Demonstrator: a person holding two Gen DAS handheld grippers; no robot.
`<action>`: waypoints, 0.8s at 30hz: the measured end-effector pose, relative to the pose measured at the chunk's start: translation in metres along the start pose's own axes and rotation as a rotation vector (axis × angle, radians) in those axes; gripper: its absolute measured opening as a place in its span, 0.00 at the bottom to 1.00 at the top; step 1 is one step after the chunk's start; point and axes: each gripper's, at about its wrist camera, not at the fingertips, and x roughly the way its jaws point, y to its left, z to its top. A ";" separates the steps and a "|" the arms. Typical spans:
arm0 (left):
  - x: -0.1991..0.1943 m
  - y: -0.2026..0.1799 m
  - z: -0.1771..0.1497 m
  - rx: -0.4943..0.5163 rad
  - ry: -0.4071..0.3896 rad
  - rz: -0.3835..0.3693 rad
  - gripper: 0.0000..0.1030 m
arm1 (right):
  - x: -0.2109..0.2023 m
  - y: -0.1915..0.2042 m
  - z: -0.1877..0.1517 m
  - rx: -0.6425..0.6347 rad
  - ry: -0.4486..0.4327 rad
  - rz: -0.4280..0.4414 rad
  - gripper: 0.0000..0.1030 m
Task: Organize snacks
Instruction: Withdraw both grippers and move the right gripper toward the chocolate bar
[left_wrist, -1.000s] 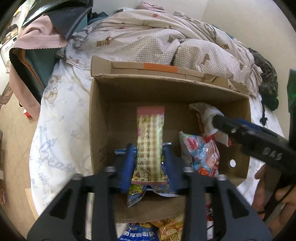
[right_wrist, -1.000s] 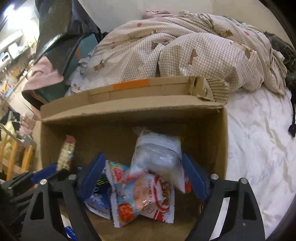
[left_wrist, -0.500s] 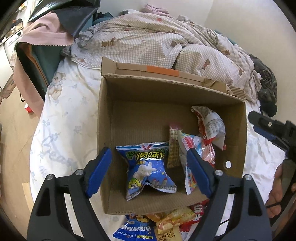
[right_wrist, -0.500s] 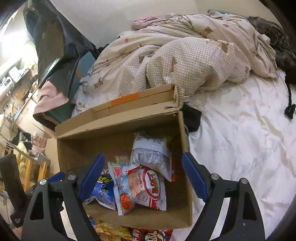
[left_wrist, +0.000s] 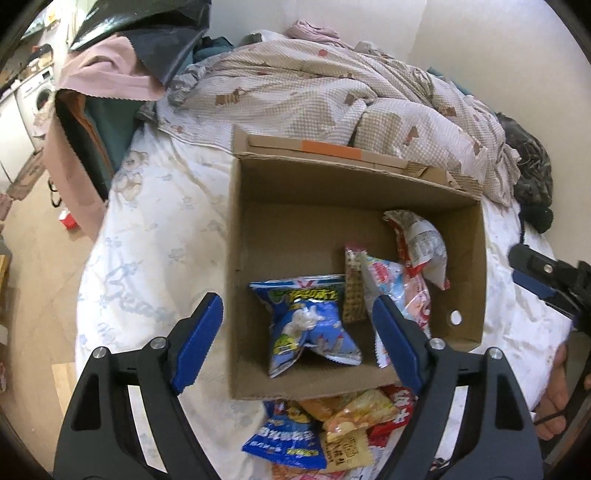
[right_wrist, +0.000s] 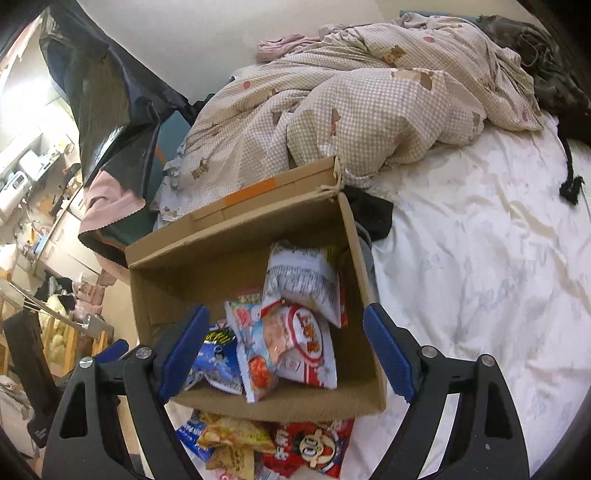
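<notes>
An open cardboard box (left_wrist: 236, 236) (right_wrist: 221, 258) sits on the bed. Inside lie a blue snack bag (left_wrist: 310, 321) (right_wrist: 218, 358), a slim checked packet (left_wrist: 354, 284), a pale blue and red bag (left_wrist: 399, 288) (right_wrist: 280, 339) and a white and red bag (left_wrist: 421, 243) (right_wrist: 303, 277). More snack packs (left_wrist: 325, 424) (right_wrist: 266, 443) are heaped on the sheet in front of the box. My left gripper (left_wrist: 297, 332) hangs open above the box's near side, holding nothing. My right gripper (right_wrist: 282, 350) is open over the box, also without anything. The right gripper's body (left_wrist: 546, 277) shows at the right edge of the left wrist view.
A rumpled checked duvet (left_wrist: 332, 92) (right_wrist: 369, 103) lies behind the box. White sheet (right_wrist: 480, 277) spreads to its right. Dark clothing (left_wrist: 532, 184) lies at the far right. A chair with pink cloth (left_wrist: 103, 81) stands left of the bed, over the floor (left_wrist: 33, 258). A hand (left_wrist: 557, 398) is at right.
My left gripper let go of the checked packet, which now stands inside the box, and its jaws spread wide. Both grippers pulled back and up from the box.
</notes>
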 end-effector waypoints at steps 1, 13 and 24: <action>-0.002 0.001 -0.002 -0.003 0.002 0.003 0.79 | -0.003 0.000 -0.004 0.000 0.002 0.002 0.85; -0.029 0.004 -0.030 0.016 0.000 0.019 0.79 | -0.019 0.004 -0.055 -0.006 0.088 0.018 0.85; -0.052 0.008 -0.065 0.055 -0.003 0.044 0.79 | -0.034 0.020 -0.099 -0.116 0.129 -0.027 0.85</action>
